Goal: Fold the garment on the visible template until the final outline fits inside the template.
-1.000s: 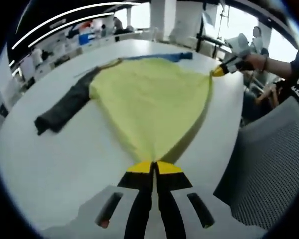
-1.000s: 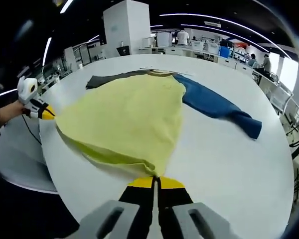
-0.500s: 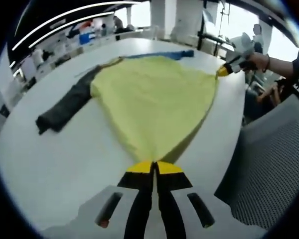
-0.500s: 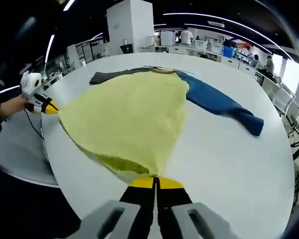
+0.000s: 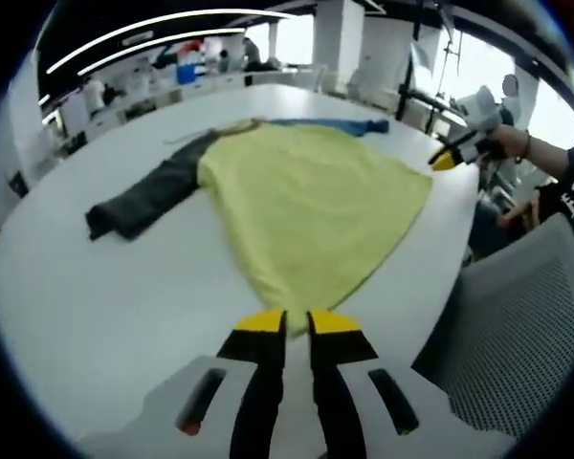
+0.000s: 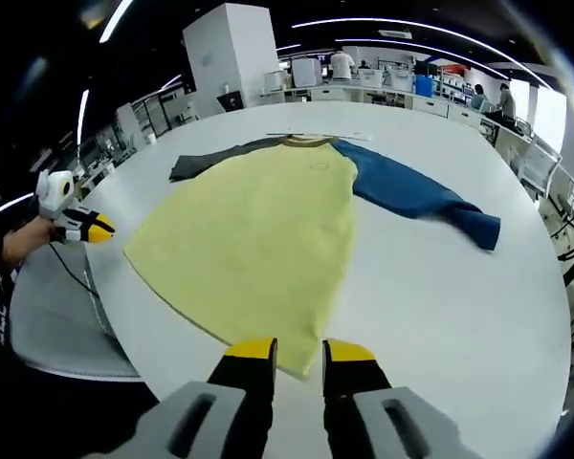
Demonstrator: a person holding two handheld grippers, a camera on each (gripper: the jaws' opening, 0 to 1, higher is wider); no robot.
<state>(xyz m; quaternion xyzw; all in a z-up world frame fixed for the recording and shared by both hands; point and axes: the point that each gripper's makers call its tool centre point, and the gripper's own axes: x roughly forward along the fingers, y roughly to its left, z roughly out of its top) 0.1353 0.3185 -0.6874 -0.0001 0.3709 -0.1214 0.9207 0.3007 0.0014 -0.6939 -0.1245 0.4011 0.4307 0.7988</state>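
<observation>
A long-sleeved garment with a yellow body (image 5: 306,206) (image 6: 258,229) lies spread flat on the white round table (image 5: 96,306) (image 6: 459,306). Its dark grey sleeve (image 5: 143,196) (image 6: 210,161) and blue sleeve (image 5: 335,124) (image 6: 421,196) stretch out to opposite sides. My left gripper (image 5: 298,323) is open, with one hem corner lying on the table just at its tips. My right gripper (image 6: 299,351) is open at the other hem corner. Each gripper also shows in the other view, held by a hand off the table edge and apart from the cloth: the right gripper (image 5: 450,158), the left gripper (image 6: 88,229).
A grey mesh chair (image 5: 517,335) (image 6: 57,316) stands close against the table edge by the hem. A person's arm (image 5: 545,158) reaches in from the right. Benches, a white pillar (image 6: 225,53) and people fill the room beyond the table.
Both grippers have opened and let go of the hem corners. The yellow body, held stretched and slightly lifted before, now lies flat. Both grippers have drawn back a little from the cloth.
</observation>
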